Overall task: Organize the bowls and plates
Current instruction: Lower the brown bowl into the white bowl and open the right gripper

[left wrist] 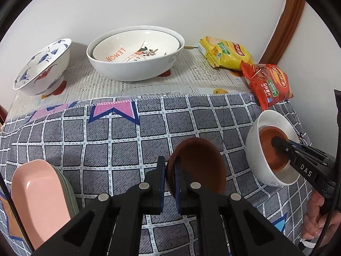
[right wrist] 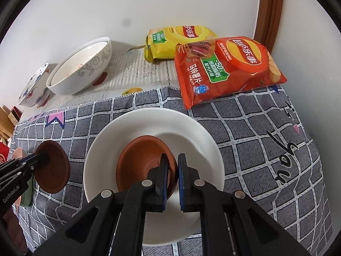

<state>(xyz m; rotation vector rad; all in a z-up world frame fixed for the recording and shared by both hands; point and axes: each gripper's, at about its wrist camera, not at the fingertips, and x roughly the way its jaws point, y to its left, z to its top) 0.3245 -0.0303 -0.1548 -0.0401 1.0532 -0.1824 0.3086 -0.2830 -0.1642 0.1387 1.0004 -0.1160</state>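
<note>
My left gripper [left wrist: 169,164] is shut on the rim of a brown saucer [left wrist: 202,164], held tilted above the checked cloth; it also shows in the right wrist view [right wrist: 53,170]. My right gripper [right wrist: 173,160] is shut on the rim of a second brown saucer [right wrist: 140,164] that sits inside a white bowl [right wrist: 149,125]; the same bowl shows in the left wrist view [left wrist: 253,149]. A large white bowl [left wrist: 136,68] with a "LEMON" bowl [left wrist: 136,47] nested in it stands at the back. A blue-patterned bowl [left wrist: 42,68] leans at the back left.
A stack with a pink plate [left wrist: 36,198] on top lies at the front left. A yellow chip bag [left wrist: 226,52] and a red chip bag [left wrist: 268,83] lie at the back right by the wall. A wooden frame [left wrist: 283,27] rises in the right corner.
</note>
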